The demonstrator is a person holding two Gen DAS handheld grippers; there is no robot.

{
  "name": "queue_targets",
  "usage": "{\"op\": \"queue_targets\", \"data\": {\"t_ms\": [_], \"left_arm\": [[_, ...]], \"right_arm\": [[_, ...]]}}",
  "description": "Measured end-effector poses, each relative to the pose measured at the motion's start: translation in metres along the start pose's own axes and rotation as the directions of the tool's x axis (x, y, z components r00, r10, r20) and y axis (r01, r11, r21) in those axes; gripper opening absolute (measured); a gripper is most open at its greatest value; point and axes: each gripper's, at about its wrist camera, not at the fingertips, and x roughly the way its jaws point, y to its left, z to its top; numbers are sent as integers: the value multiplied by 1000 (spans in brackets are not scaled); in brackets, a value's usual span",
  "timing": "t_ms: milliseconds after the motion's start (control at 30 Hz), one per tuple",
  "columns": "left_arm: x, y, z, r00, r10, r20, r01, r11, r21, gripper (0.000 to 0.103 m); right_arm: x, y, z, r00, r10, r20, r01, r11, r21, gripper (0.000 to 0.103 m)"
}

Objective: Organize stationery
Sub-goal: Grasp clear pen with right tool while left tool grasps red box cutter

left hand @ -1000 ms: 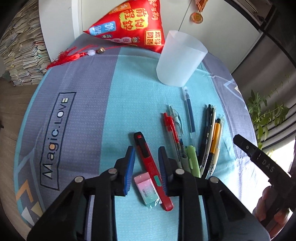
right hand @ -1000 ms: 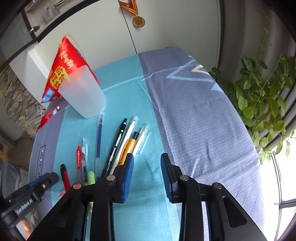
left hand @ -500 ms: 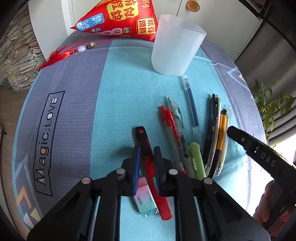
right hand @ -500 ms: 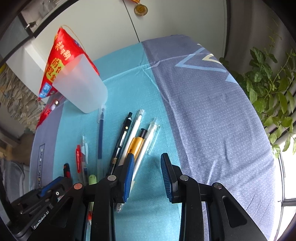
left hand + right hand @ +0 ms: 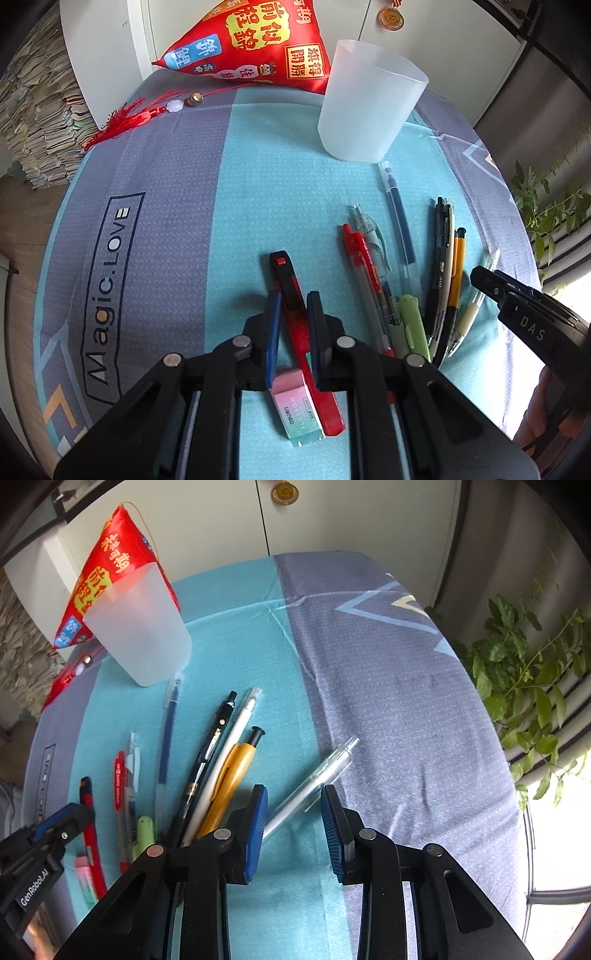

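My left gripper [image 5: 294, 300] is shut on a red utility knife [image 5: 286, 280] that lies on the blue tablecloth [image 5: 258, 192]. A pink and teal eraser [image 5: 296, 410] sits against the knife's near end. To the right lie several pens [image 5: 443, 266] and a green highlighter [image 5: 410, 323]. A frosted plastic cup [image 5: 369, 110] stands upright behind them. My right gripper [image 5: 293, 805] is open, low over the cloth. A clear pen [image 5: 321, 771] lies slanted between its fingers, and neither pad presses on it. The left gripper [image 5: 55, 823] shows at the lower left of the right wrist view.
A red printed pouch [image 5: 255, 40] with a red tassel [image 5: 133, 118] lies at the table's back. White cupboard doors [image 5: 351, 513] with a medal stand behind. A leafy plant [image 5: 524, 657] is off the right edge, and a stack of papers [image 5: 33, 114] off the left.
The left jaws have closed from wide apart onto the red knife. The clear pen has swung away from the other pens and now lies between the right gripper's fingers.
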Motion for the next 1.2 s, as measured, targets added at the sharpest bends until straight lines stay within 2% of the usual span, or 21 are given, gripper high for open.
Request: {"op": "queue_targets", "data": {"t_ms": [133,233,333,400,467,600,900,1200], "left_arm": [[2,-4,-1,1000,-4,0,4,1000,13,12],[4,-8,1,1000,-25,3,25,999,26,12],[3,-12,0,997,-73,13,72,996,53,9],[1,-17,-1,994,-111,16,110,991,76,9],[-1,-21,-2,994,-110,23,108,990,95,9],[2,-24,-4,995,-100,3,99,990,98,9],[5,-26,-4,997,-72,-3,72,992,108,13],[13,-25,3,998,-64,-15,66,992,108,14]], "right_arm": [[3,7,3,1000,-4,14,4,1000,-20,32],[4,14,4,999,28,24,-26,997,-71,25],[0,16,1,996,89,13,-87,991,-104,13],[-6,18,-3,993,114,14,-111,984,-139,11],[-11,17,-8,991,132,0,-129,975,-180,11],[-13,11,-14,987,152,-47,-158,972,-176,11],[-6,13,-5,991,117,-66,-127,978,-168,11],[9,32,14,996,43,-76,-59,975,-214,12]]}}
